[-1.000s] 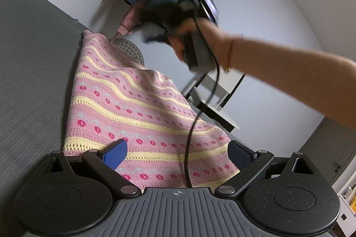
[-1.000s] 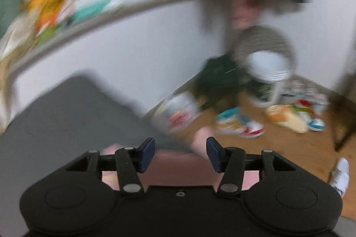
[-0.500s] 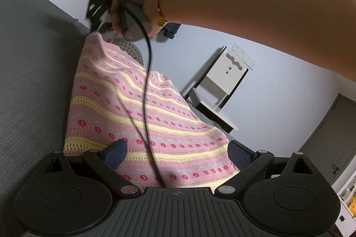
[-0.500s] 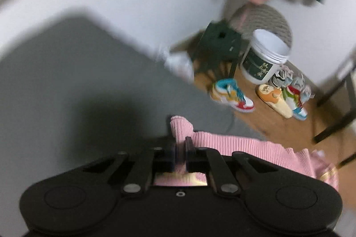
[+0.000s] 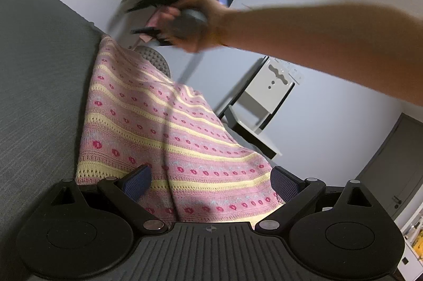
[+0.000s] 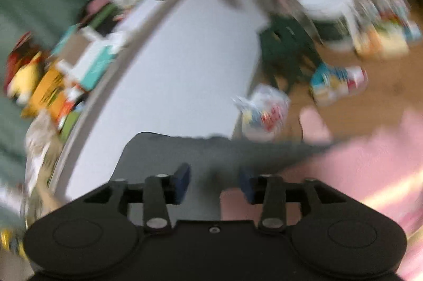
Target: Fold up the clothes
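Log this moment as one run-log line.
task: fold clothes | left claw: open, over pink knit garment on grey surface | right claw: open, holding nothing, view blurred | fold: not done

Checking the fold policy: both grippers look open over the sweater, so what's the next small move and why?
Probably close the left gripper on the near hem of the pink sweater: its jaws are open with fabric between them. The right gripper is open, empty and motion-blurred, so not ready to grasp.
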Demonstrator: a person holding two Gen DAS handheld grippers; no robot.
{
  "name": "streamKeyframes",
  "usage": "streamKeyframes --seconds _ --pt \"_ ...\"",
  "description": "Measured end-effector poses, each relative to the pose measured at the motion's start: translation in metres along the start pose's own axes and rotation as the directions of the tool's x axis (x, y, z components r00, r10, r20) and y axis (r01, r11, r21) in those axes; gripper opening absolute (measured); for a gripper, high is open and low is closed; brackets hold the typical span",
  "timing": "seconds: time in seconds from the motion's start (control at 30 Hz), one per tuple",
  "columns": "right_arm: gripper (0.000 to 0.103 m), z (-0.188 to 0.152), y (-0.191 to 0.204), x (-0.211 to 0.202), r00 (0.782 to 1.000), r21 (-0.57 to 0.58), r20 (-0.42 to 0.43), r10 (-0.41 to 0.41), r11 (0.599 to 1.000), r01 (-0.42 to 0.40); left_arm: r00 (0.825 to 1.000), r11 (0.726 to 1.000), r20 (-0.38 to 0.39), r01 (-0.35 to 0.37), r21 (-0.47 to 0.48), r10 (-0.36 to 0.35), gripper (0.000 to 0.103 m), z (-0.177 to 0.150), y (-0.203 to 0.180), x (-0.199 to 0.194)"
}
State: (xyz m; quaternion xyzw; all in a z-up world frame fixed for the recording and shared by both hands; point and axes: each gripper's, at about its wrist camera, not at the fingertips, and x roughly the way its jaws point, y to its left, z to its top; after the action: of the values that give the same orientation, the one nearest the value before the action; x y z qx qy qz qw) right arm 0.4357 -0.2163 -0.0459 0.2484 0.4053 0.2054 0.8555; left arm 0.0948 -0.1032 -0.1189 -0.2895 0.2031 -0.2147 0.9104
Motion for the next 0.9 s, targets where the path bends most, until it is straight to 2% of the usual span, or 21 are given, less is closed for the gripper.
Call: streamKeyframes --seconds 0.07,0.17,0.27,0.37,0.47,0.5,0.53,0.57,0.6,0.63,0.7,0.73,0.8,0.83,0.87,0.9 --pt "0.065 0.013 -0.01 -0.036 1.0 -0.108 0.01 -0.021 0.994 0.022 1.0 1.0 0.0 0.0 0.0 0.0 0.097 0.0 0.0 0.0" --pt "0.065 0.018 -0.042 -0.083 0.995 -0.204 -0.012 -0.103 0.974 0.098 1.0 1.0 -0.003 -0.003 0.002 0.003 0.097 0.001 0.001 0.001" --pt "0.064 0.012 -0.08 -0.124 0.979 -0.267 -0.046 -0.199 0.947 0.18 1.0 1.0 -0.004 -0.003 0.002 0.003 0.097 0.002 0.002 0.001" --pt "0.056 -0.008 -0.12 -0.145 0.959 -0.242 -0.105 -0.265 0.942 0.234 1.0 1.0 -0.005 -0.003 0.0 0.003 0.097 0.003 0.003 0.002" --pt "0.053 -0.033 -0.139 -0.149 0.96 -0.192 -0.148 -0.239 0.959 0.209 1.0 1.0 -0.006 -0.002 -0.001 0.002 0.097 0.002 0.005 0.002" --pt "0.048 -0.04 -0.142 -0.149 0.961 -0.184 -0.161 -0.223 0.964 0.193 1.0 1.0 -0.006 -0.002 -0.002 0.002 0.097 0.002 0.005 0.001" --pt "0.033 -0.047 -0.143 -0.147 0.96 -0.186 -0.173 -0.22 0.965 0.188 1.0 1.0 -0.006 -0.001 -0.003 0.001 0.097 0.002 0.005 0.001" --pt "0.006 -0.053 -0.14 -0.143 0.952 -0.21 -0.184 -0.244 0.956 0.204 1.0 1.0 -0.006 0.0 -0.004 0.0 0.097 0.001 0.004 0.0" --pt "0.007 -0.058 -0.137 -0.14 0.946 -0.235 -0.179 -0.27 0.946 0.226 1.0 1.0 -0.006 0.001 -0.004 -0.001 0.097 0.0 0.004 0.0" --pt "0.006 -0.059 -0.133 -0.136 0.944 -0.258 -0.137 -0.301 0.931 0.259 1.0 1.0 -0.006 0.001 -0.004 -0.001 0.097 0.0 0.004 -0.001" --pt "0.006 -0.06 -0.131 -0.136 0.936 -0.237 -0.065 -0.347 0.916 0.324 1.0 1.0 -0.005 0.001 -0.004 -0.002 0.097 -0.001 0.004 -0.001" --pt "0.006 -0.06 -0.134 -0.137 0.933 -0.2 -0.054 -0.355 0.92 0.338 1.0 1.0 -0.006 0.001 -0.003 -0.001 0.097 -0.001 0.003 -0.002" --pt "0.007 -0.062 -0.143 -0.136 0.942 -0.104 -0.107 -0.317 0.946 0.306 1.0 1.0 -0.007 -0.001 -0.004 0.0 0.097 -0.001 0.003 -0.002" --pt "0.018 -0.063 -0.142 -0.143 0.947 -0.087 -0.089 -0.308 0.95 0.301 1.0 1.0 -0.008 -0.001 -0.005 0.001 0.097 0.0 0.002 -0.002" --pt "0.04 -0.065 -0.14 -0.156 0.957 -0.068 -0.063 -0.283 0.958 0.279 1.0 1.0 -0.008 -0.001 -0.006 0.001 0.097 0.0 0.001 -0.002" --pt "0.05 -0.068 -0.138 -0.168 0.965 -0.049 -0.037 -0.259 0.965 0.257 1.0 1.0 -0.009 -0.001 -0.007 0.0 0.097 0.001 0.001 -0.002"
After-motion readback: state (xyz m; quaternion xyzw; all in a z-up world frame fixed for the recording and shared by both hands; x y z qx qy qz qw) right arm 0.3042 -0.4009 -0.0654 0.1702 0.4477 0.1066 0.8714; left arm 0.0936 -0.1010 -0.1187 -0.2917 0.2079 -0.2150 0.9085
